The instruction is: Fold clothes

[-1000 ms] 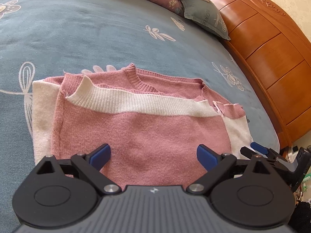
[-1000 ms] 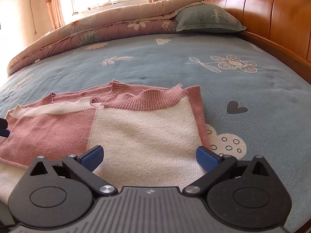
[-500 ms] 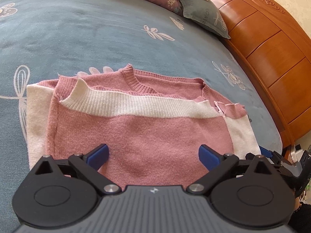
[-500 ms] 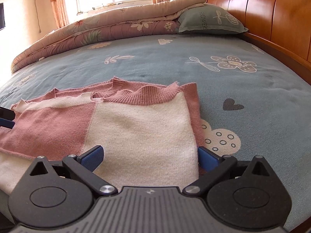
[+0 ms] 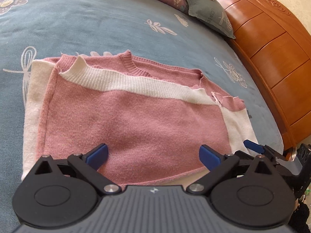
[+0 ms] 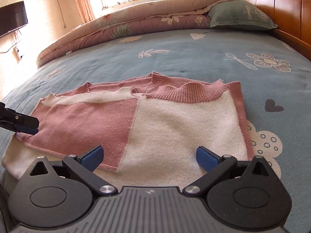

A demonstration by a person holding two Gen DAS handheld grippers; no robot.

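1. Sweater (image 5: 136,116) lies folded flat on the bed (image 5: 97,23), near the bed's front edge. Pink and cream blocks; ribbed bands along the far edge.
2. Left wrist view: pink panel on top, with a cream ribbed band on its far side. A cream strip shows at the sweater's left edge, a cream block at its right.
3. Right wrist view: sweater (image 6: 155,120) shows a pink block on the left and a cream block on the right. A pink ribbed band runs along the far side of the cream block.
4. Left gripper (image 5: 153,154): fingers spread wide, nothing between them. It sits over the sweater's near hem; contact with the cloth cannot be told. From the right camera its tip (image 6: 23,125) shows at the sweater's left edge.
5. Right gripper (image 6: 148,155): fingers spread wide, holding nothing, over the sweater's near hem on the cream block. One blue tip (image 5: 252,145) shows in the left view just off the sweater's right cream edge.
6. Beyond the sweater: rolled quilt (image 6: 126,25) at the far side of the bed, pillow (image 6: 241,13) to its right.
7. Wooden headboard (image 5: 272,48) runs along the bed to the right of the sweater.
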